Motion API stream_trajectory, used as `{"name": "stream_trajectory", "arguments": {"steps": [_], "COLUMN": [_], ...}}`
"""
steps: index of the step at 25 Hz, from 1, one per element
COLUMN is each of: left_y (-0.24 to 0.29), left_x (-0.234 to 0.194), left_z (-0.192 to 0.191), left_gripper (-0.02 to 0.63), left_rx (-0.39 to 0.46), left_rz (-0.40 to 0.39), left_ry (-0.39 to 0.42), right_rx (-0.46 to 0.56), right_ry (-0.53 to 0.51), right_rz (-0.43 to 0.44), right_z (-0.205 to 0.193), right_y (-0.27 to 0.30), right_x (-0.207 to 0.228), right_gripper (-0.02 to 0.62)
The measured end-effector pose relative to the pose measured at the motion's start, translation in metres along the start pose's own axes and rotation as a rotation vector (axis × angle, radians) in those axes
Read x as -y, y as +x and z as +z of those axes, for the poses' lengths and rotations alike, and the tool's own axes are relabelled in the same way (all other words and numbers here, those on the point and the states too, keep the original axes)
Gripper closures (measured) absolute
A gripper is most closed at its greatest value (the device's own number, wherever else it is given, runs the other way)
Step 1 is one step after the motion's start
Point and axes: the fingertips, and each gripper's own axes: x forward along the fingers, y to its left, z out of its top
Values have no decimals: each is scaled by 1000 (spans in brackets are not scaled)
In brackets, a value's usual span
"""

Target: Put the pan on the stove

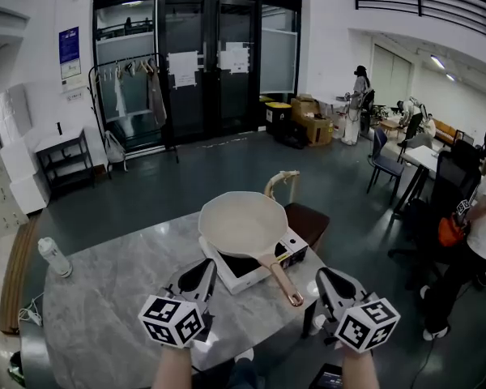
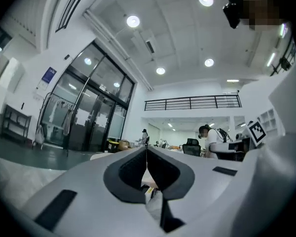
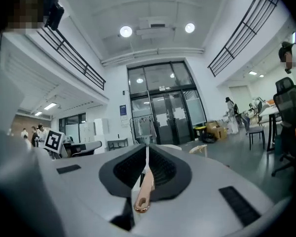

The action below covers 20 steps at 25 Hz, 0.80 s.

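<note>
Sitting on the stove (image 1: 227, 275) already, the pan (image 1: 241, 224) pokes its handle (image 1: 280, 278) out toward the right tool (image 1: 324, 279). Both it and the left tool (image 1: 208, 269) are pressed together, holding nothing. I reckon a careless swing could clip that handle and skid the pan off-centre.

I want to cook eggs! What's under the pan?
A white stove with a black top, standing on the grey table. The pan covers most of that top, so its burner cannot be seen.
</note>
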Motion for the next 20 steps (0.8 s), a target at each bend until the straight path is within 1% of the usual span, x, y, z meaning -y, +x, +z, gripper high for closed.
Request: {"name": "stream_trajectory", "arguments": {"steps": [2,3,6,8,10,11,14,17,20], "left_y": [-3,-4,-8,-10,-11,-11,-10,-11,-9], "left_x": [3,4,4,4,4,5,9,10,10], "left_z": [8,12,22,23,24,24,25,27,27], "left_gripper": [592,592,592,592,592,592,592,592,592], "left_rx": [11,23,59,66,68,67,63,68,70], "left_rz": [5,8,22,34,40,39,30,19,15], "left_ry": [46,54,40,36,48,58,78,54,39], "right_rx": [25,34,71,129,175,182,174,175,160], "right_ry": [-42,-59,-119,-181,-230,-242,-240,-215,-221], "right_rz": [3,-1,-29,-66,-93,-99,-99,-89,-84], "right_z": [9,13,24,35,44,47,48,47,45], "right_y": [-7,-10,-18,-25,-30,-32,-33,-35,-35], "right_x": [2,3,4,5,6,7,9,7,7], "right_gripper": [558,558,558,558,558,558,558,558,560]}}
